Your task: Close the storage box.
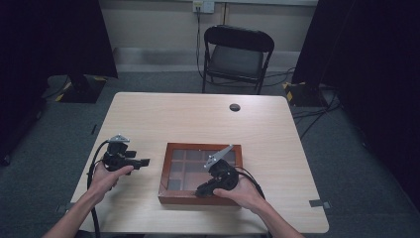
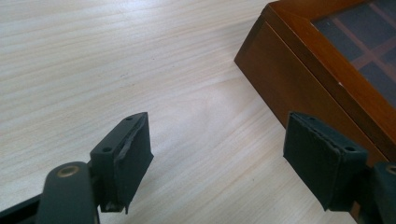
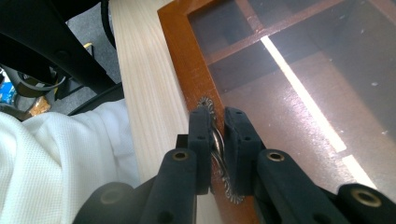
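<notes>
My right tool (image 3: pixel 215 140) was clenched on the ornate metal handle (image 3: pixel 219 154) at the front edge of the wooden box (image 1: pixel 200 173), which lay near the middle of the bench (image 1: pixel 198 114) with its glass lid down. My left tool (image 2: pixel 219 158) hung released, jaws spread wide, just beside the box's left wall without touching it.

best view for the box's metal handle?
Right gripper view: the ornate metal handle sits close-up, pinched by the right hand-held gripper. High view: that gripper covers the wooden box's front edge. Left gripper view: just a box corner.
</notes>
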Motion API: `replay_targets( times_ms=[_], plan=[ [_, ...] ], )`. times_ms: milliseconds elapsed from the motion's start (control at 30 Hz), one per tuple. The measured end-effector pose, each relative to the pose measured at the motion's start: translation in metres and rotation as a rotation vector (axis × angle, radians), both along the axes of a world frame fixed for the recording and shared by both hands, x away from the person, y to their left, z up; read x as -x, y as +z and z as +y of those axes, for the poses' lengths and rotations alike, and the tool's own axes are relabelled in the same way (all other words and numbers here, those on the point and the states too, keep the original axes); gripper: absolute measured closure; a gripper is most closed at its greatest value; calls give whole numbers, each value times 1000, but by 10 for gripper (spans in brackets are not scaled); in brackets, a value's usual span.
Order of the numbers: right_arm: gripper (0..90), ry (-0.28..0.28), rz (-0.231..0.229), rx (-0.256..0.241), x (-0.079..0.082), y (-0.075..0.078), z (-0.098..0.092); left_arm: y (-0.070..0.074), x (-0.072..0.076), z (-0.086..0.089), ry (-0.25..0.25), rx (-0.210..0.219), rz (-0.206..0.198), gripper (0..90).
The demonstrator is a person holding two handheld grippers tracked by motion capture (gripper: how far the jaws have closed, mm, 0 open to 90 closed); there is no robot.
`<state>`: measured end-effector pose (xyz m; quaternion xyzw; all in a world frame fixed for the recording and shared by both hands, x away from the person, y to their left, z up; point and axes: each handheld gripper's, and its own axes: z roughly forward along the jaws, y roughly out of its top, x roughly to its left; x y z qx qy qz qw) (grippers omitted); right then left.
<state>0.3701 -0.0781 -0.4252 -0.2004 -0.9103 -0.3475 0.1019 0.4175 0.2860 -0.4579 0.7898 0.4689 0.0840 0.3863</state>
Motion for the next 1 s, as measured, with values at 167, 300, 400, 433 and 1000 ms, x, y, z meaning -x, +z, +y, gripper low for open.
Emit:
replay_targets(
  times_ms=[167,300,400,433,1000],
  plan=[
    [692,-53,-9,-75,-4,8,-10,1,1,0,8,-9,-15,231],
    [572,-151,-46,-116,-9,17,-21,3,2,-1,2,-11,-25,231],
    [533,-249,-90,-154,-14,24,-36,3,4,-1,10,-22,-24,231],
    [515,-269,-105,-155,-14,25,-40,4,5,0,12,-22,-31,230],
    [151,-688,-170,-104,-15,23,-137,4,13,21,34,-66,-26,231]
  ],
)
